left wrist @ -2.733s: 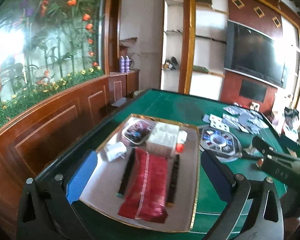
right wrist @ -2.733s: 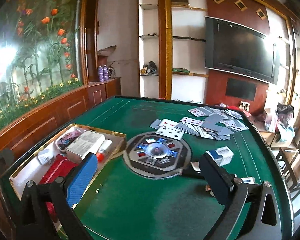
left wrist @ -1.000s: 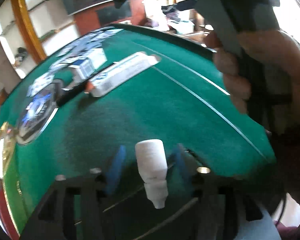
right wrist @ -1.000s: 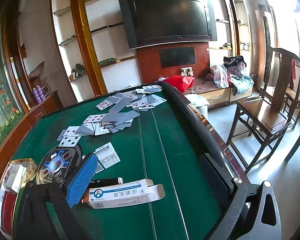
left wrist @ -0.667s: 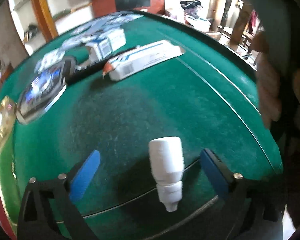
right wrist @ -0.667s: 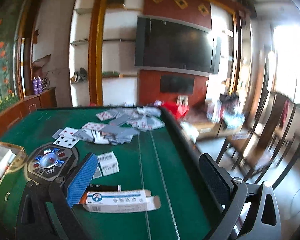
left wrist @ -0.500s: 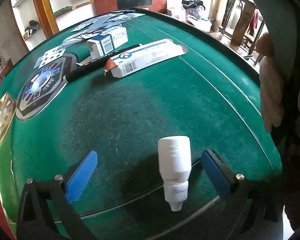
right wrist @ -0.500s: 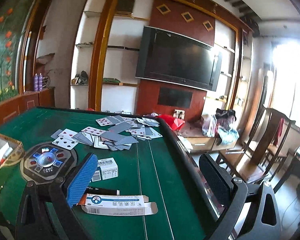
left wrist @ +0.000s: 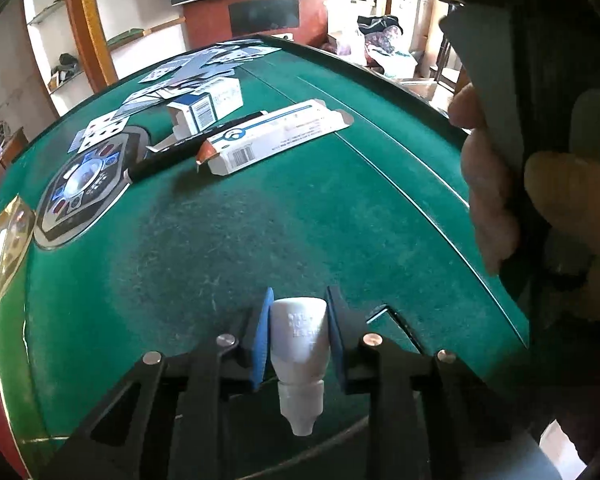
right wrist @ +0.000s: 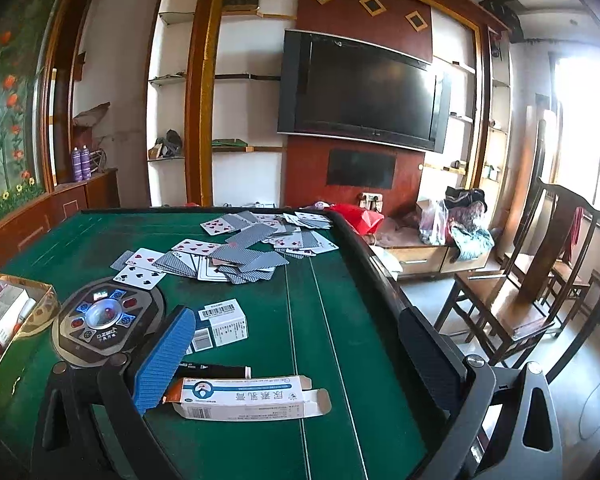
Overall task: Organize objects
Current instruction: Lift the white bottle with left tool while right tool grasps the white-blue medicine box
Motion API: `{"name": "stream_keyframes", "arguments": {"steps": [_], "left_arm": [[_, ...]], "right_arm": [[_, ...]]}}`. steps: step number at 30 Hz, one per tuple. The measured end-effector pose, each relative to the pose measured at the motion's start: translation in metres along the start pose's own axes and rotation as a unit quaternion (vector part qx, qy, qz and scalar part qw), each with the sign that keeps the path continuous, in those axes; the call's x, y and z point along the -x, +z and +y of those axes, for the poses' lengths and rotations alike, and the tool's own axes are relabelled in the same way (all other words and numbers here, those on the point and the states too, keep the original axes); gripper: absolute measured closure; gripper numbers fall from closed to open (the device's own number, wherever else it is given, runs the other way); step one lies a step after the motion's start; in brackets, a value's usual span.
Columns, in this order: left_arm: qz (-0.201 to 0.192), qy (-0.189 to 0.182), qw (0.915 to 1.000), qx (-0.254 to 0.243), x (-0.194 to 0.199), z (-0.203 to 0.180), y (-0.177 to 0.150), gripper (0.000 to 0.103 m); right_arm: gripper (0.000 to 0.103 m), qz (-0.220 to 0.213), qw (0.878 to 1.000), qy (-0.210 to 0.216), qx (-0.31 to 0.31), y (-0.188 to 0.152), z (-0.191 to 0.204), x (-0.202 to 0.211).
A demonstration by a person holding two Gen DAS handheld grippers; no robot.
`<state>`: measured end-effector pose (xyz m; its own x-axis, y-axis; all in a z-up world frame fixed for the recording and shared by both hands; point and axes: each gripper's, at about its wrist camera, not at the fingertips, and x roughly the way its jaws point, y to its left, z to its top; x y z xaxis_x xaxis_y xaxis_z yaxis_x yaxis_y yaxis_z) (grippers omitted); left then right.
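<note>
I have the small white bottle pinched in my left gripper, whose jaws have just been closing and now press on both flanks of its body, the nozzle end pointing back toward me, near the table's near edge. It looks like light, rigid plastic, smooth and rounded, so I judge it could roll or squirt out if squeezed off-centre; the broad middle of the body is the place to hold, not the tapered neck. My right gripper hangs empty with its jaws wide apart above the long white carton, which looks flimsy and crushable with its end flaps open.
</note>
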<state>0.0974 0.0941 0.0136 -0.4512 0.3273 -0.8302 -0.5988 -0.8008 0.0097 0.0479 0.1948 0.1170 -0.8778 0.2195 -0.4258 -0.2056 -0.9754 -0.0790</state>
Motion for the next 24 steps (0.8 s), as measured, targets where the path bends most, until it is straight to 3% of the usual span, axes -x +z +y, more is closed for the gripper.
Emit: {"name": "stream_keyframes", "arguments": {"steps": [9, 13, 15, 17, 18, 20, 24], "left_arm": [[-0.045, -0.013, 0.9984, 0.031, 0.033, 0.018, -0.004, 0.078], [-0.059, 0.002, 0.9972, 0.047, 0.045, 0.032, -0.005, 0.078], [-0.067, 0.02, 0.9954, 0.066, 0.051, 0.044, -0.006, 0.078], [-0.081, 0.025, 0.9929, 0.083, 0.056, 0.056, -0.007, 0.078], [-0.084, 0.023, 0.9922, 0.089, 0.058, 0.061, -0.009, 0.078], [-0.092, 0.03, 0.9906, 0.097, 0.065, 0.071, -0.015, 0.078], [-0.113, 0.025, 0.9865, 0.116, 0.081, 0.088, -0.029, 0.078]], "right_arm": [[0.0, 0.012, 1.0, -0.006, 0.011, -0.003, 0.005, -0.007], [0.0, 0.015, 1.0, -0.012, 0.01, -0.004, 0.003, -0.01], [0.0, -0.008, 1.0, -0.014, -0.01, -0.004, -0.004, -0.005], [0.0, -0.032, 0.998, 0.046, -0.034, -0.008, -0.016, -0.003], [0.0, -0.019, 0.995, 0.082, -0.061, -0.011, -0.024, -0.009], [0.0, 0.048, 0.991, 0.087, -0.089, -0.009, -0.03, -0.026], [0.0, 0.115, 0.969, 0.184, -0.117, -0.001, -0.03, -0.053]]}}
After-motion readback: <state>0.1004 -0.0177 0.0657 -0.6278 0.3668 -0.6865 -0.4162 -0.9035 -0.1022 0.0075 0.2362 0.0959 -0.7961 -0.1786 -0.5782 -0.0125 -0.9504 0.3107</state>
